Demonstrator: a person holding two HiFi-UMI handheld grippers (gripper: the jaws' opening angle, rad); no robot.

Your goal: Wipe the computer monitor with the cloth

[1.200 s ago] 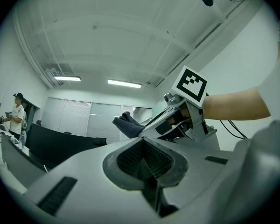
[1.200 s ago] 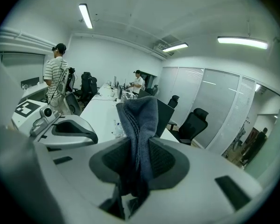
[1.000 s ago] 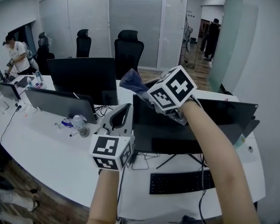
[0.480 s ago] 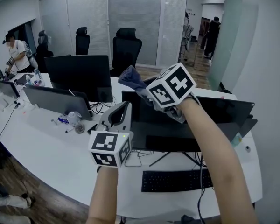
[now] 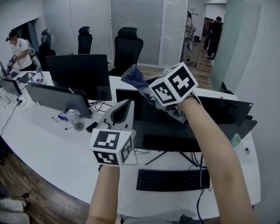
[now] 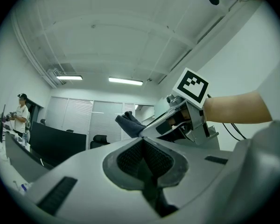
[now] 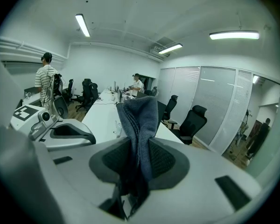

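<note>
A dark blue-grey cloth (image 5: 134, 80) sticks up out of my right gripper (image 5: 147, 92), which is shut on it above the top left corner of the black monitor (image 5: 210, 120). In the right gripper view the cloth (image 7: 139, 118) is pinched between the pads of the right gripper (image 7: 140, 154). My left gripper (image 5: 126, 108) hangs just left of the monitor's edge, shut with nothing in it. From the left gripper view its pads meet at the left gripper (image 6: 143, 147), with the right gripper (image 6: 186, 120) and cloth (image 6: 129, 124) beyond.
A black keyboard (image 5: 172, 180) lies on the white desk (image 5: 56, 148) before the monitor, with cables behind it. Two more monitors (image 5: 78, 73) stand at the left, by a bottle (image 5: 77, 119). Office chairs (image 5: 130, 48) line the back; a person (image 5: 19, 55) stands far left.
Both grippers hold nearly the same place in the view. The monitor, keyboard and desk have slid a little to the left as the head view shifted. The cloth stays gripped.
</note>
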